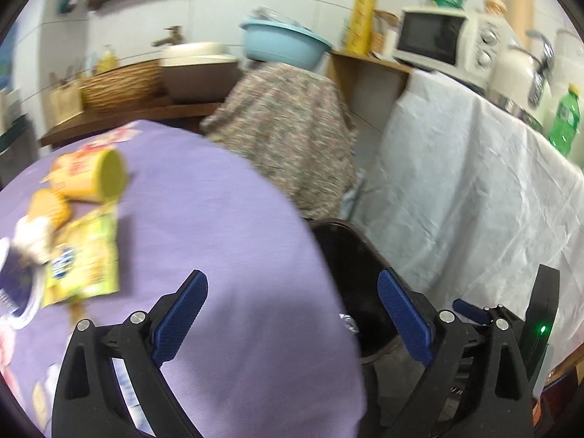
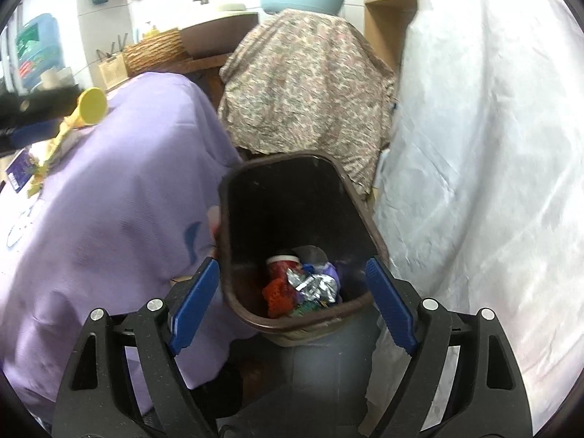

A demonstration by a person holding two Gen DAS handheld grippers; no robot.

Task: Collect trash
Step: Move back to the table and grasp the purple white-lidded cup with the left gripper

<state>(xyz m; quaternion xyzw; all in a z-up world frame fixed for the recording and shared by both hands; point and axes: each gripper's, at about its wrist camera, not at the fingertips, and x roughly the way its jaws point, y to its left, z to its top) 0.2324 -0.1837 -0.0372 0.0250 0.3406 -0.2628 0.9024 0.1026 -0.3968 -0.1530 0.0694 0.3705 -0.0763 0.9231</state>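
Observation:
A dark brown trash bin (image 2: 233,204) stands on the floor beside the purple-clothed table (image 2: 120,189). It holds a red cup (image 2: 283,264), crumpled foil (image 2: 314,286) and other scraps. My right gripper (image 2: 292,299) is open and empty right above the bin's near rim. My left gripper (image 1: 292,314) is open and empty over the table's right edge (image 1: 226,219); the bin (image 1: 346,255) shows just beyond. Trash lies at the table's left: a yellow cup (image 1: 95,175) on its side, a yellow-green wrapper (image 1: 87,255), a white crumpled piece (image 1: 33,237) and a purple packet (image 1: 14,281).
A floral-covered object (image 1: 288,138) with a blue basin (image 1: 284,43) on top stands behind the bin. A white-draped counter (image 1: 474,200) at the right holds a microwave (image 1: 430,36) and a green bottle (image 1: 565,116). A wicker basket (image 1: 120,87) and sink sit at the back.

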